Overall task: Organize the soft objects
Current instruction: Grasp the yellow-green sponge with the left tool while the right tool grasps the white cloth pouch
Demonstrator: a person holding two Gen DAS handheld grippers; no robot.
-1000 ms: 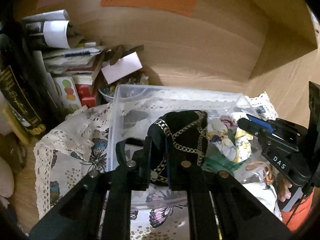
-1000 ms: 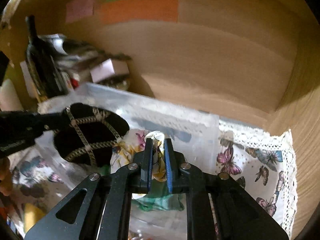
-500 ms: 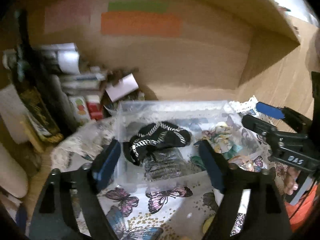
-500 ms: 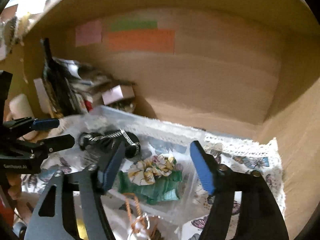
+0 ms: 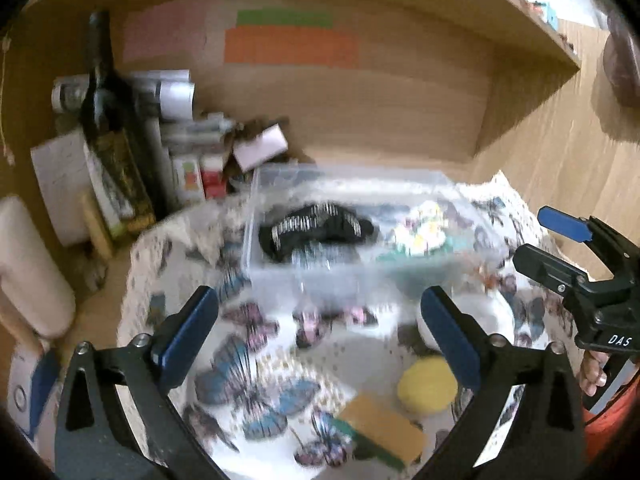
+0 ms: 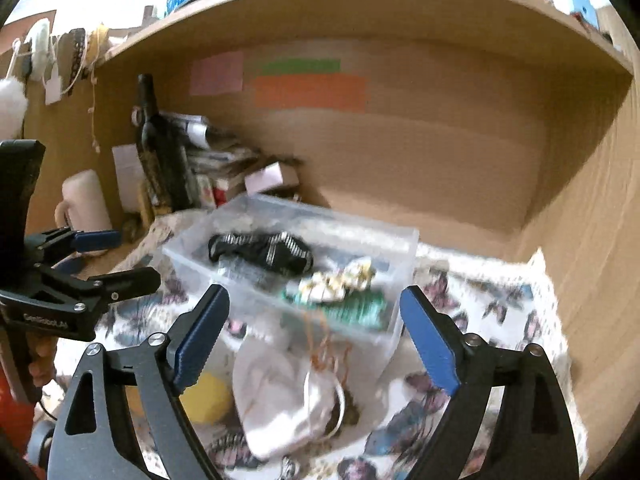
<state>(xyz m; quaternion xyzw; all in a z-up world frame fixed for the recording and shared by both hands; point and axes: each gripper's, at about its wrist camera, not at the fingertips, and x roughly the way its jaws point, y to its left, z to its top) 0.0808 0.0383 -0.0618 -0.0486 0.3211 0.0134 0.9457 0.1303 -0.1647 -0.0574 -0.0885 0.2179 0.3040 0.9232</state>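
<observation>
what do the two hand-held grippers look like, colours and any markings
Both are black frames with silver screws and two fingers faced with blue pads. The left hand-held gripper has triangular cut-outs in its finger arms, and so does the right hand-held gripper. Seen from the side, the right one carries white "DAS" lettering; the left one's white lettering is too blurred to read.

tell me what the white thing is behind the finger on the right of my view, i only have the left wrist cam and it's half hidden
Observer: In the right wrist view it's a white fabric pouch, lying on the butterfly cloth just in front of the clear bin.
Operator: anything tangled on it
Observer: A thin orange cord loops up from its top, across the bin's near wall.
Operator: and the teal blur inside the bin
Observer: That's a green ruffled fabric piece, with the floral scrunchie resting on top of it.
</observation>
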